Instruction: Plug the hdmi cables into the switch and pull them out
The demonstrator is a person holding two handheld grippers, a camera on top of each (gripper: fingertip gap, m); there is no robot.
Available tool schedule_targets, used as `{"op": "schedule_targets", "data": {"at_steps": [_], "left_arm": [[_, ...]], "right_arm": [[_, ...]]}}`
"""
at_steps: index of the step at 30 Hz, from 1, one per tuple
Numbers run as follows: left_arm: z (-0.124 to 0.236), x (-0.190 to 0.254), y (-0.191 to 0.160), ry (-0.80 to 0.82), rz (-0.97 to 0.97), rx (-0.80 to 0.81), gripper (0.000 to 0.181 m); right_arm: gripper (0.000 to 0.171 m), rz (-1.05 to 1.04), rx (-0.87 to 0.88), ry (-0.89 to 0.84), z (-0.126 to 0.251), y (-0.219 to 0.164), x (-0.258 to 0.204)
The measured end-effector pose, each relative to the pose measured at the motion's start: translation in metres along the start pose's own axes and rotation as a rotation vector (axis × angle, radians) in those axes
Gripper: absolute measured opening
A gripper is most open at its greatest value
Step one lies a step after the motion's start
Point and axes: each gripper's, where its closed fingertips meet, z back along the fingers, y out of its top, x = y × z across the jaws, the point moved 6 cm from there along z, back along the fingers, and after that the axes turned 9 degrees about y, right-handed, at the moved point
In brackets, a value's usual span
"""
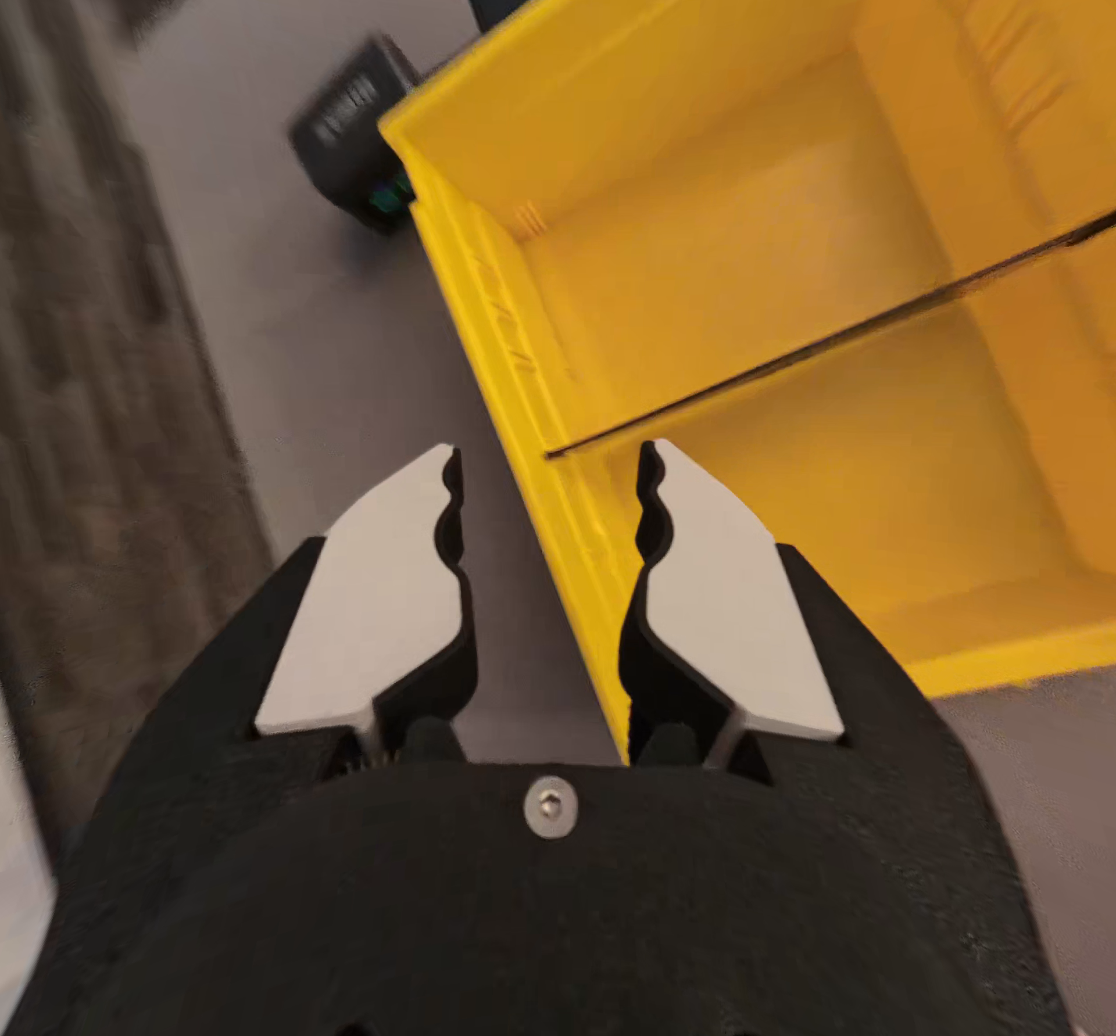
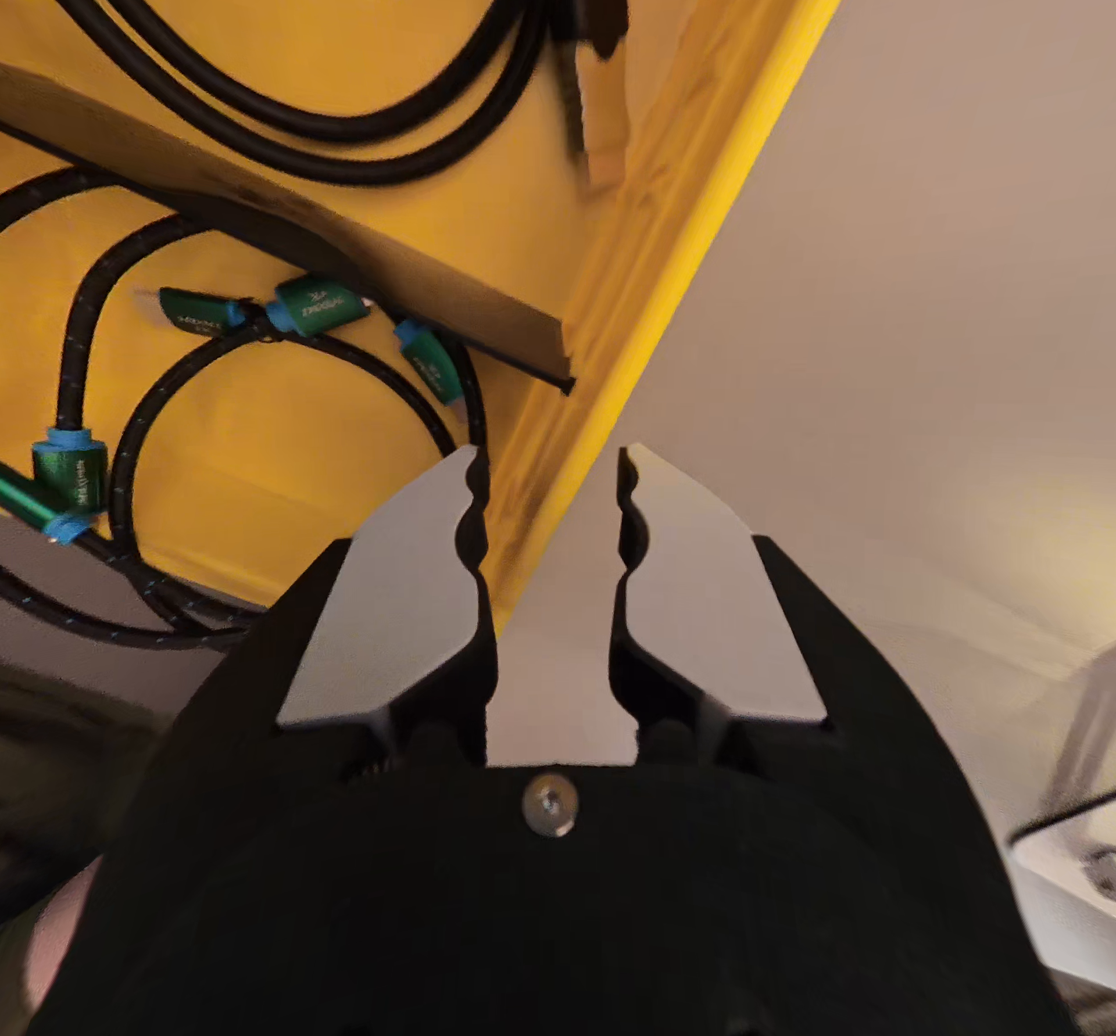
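Note:
A black switch box (image 1: 347,119) with a green plug end beside it lies on the grey table, partly hidden behind the corner of a yellow bin (image 1: 694,119). My left gripper (image 1: 549,451) is open and empty, its jaws straddling the bin's rim. In the right wrist view, braided HDMI cables (image 2: 127,464) with green plugs (image 2: 317,307) lie coiled in the yellow bin (image 2: 712,204), below a divider. Smooth black cables (image 2: 338,131) lie in the compartment above. My right gripper (image 2: 549,454) is open and empty over the bin's rim.
A dark divider (image 1: 845,337) splits the bin compartments seen in the left wrist view, which look empty. The grey table (image 1: 338,373) ends at a patterned floor (image 1: 78,343) on the left. A pale object (image 2: 1075,850) sits at the lower right of the right wrist view. Spacing between my two grippers at the tips: around 65 cm.

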Motion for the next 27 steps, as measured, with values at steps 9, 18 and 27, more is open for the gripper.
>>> {"op": "schedule_targets", "data": {"at_steps": [9,18,27], "left_arm": [[-0.047,-0.009,-0.040,-0.074,0.089,-0.380,0.050],[-0.061,0.024,-0.040,-0.112,-0.048,-0.559,0.030],[-0.044,0.099,-0.009,-0.016,-0.258,-0.572,0.048]], "right_arm": [[0.012,-0.088,-0.090,0.100,-0.013,-0.002,-0.004],[0.009,-0.072,-0.143,0.032,-0.017,0.005,-0.015],[0.014,-0.041,-0.227,-0.002,-0.026,0.013,-0.053]]}}
